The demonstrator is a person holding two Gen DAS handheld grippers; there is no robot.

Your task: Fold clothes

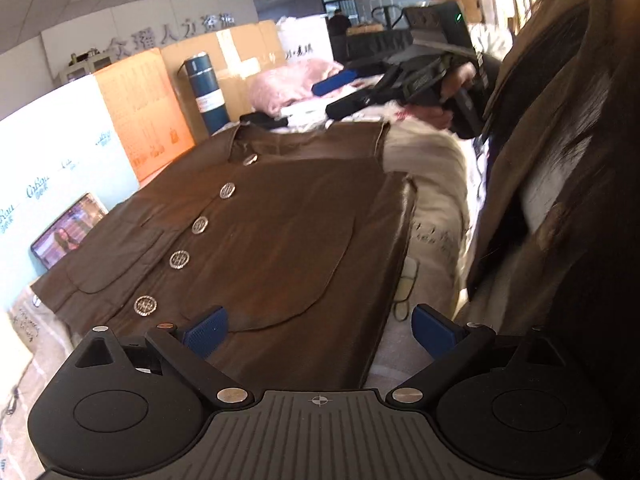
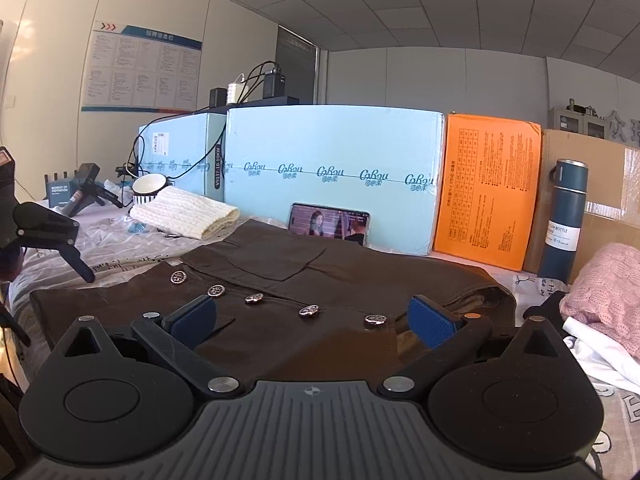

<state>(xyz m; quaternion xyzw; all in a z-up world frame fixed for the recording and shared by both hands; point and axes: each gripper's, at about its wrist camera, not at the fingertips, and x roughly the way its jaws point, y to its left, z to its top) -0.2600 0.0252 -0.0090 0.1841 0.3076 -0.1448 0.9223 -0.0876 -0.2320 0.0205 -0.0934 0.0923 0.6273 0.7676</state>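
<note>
My left gripper [image 1: 318, 330] is spread wide with nothing in it, hovering right over the near hem of the brown jacket [image 1: 280, 232], and my right gripper [image 2: 312, 322] is just as released above the button row [image 2: 256, 298]. The jacket's lying flat, buttoned up, across the middle of the desk [image 2: 132, 240]. A phone [image 2: 329, 224] leans on the blue box [image 2: 332, 168] along the far edge, pink knit [image 2: 604, 284] off at the right end.

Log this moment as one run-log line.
task: fold clothes | garment: brown jacket flat, buttoned | left claw: open, over hem | right claw: open, over button row | fold: not begun
</note>
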